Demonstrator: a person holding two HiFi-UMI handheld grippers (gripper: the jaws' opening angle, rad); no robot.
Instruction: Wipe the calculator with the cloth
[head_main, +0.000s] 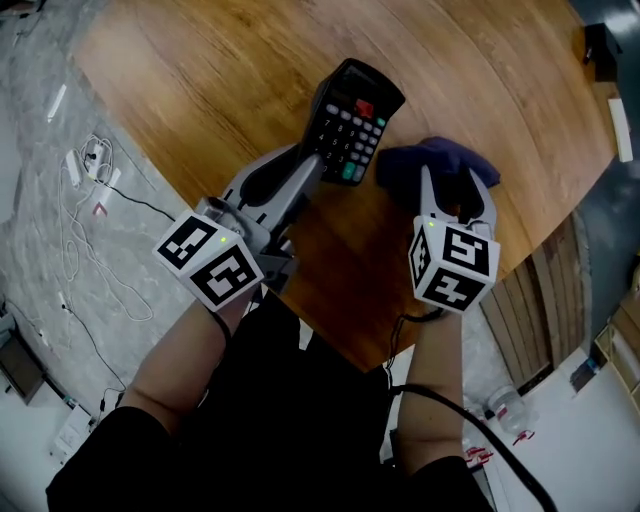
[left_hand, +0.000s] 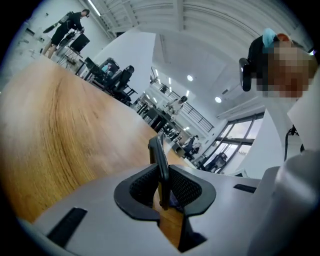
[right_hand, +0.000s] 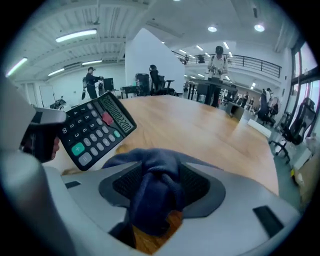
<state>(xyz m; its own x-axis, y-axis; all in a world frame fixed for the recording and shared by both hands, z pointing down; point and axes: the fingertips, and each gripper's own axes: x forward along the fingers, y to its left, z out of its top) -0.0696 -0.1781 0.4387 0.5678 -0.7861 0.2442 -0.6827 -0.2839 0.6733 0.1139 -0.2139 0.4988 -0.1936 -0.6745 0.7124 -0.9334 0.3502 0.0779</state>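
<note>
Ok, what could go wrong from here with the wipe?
The left claw pinches the calculator by one thin edge, held off the table; wiping pressure could twist it loose.
The right claw stands wide around the cloth without pressing it, so the cloth may slip out mid-wipe.

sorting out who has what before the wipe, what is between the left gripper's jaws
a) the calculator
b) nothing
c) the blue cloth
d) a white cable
a: in the left gripper view, the left gripper has its pads pressed on the thin edge of the calculator. The cloth is over at the right gripper, between its jaws.
</note>
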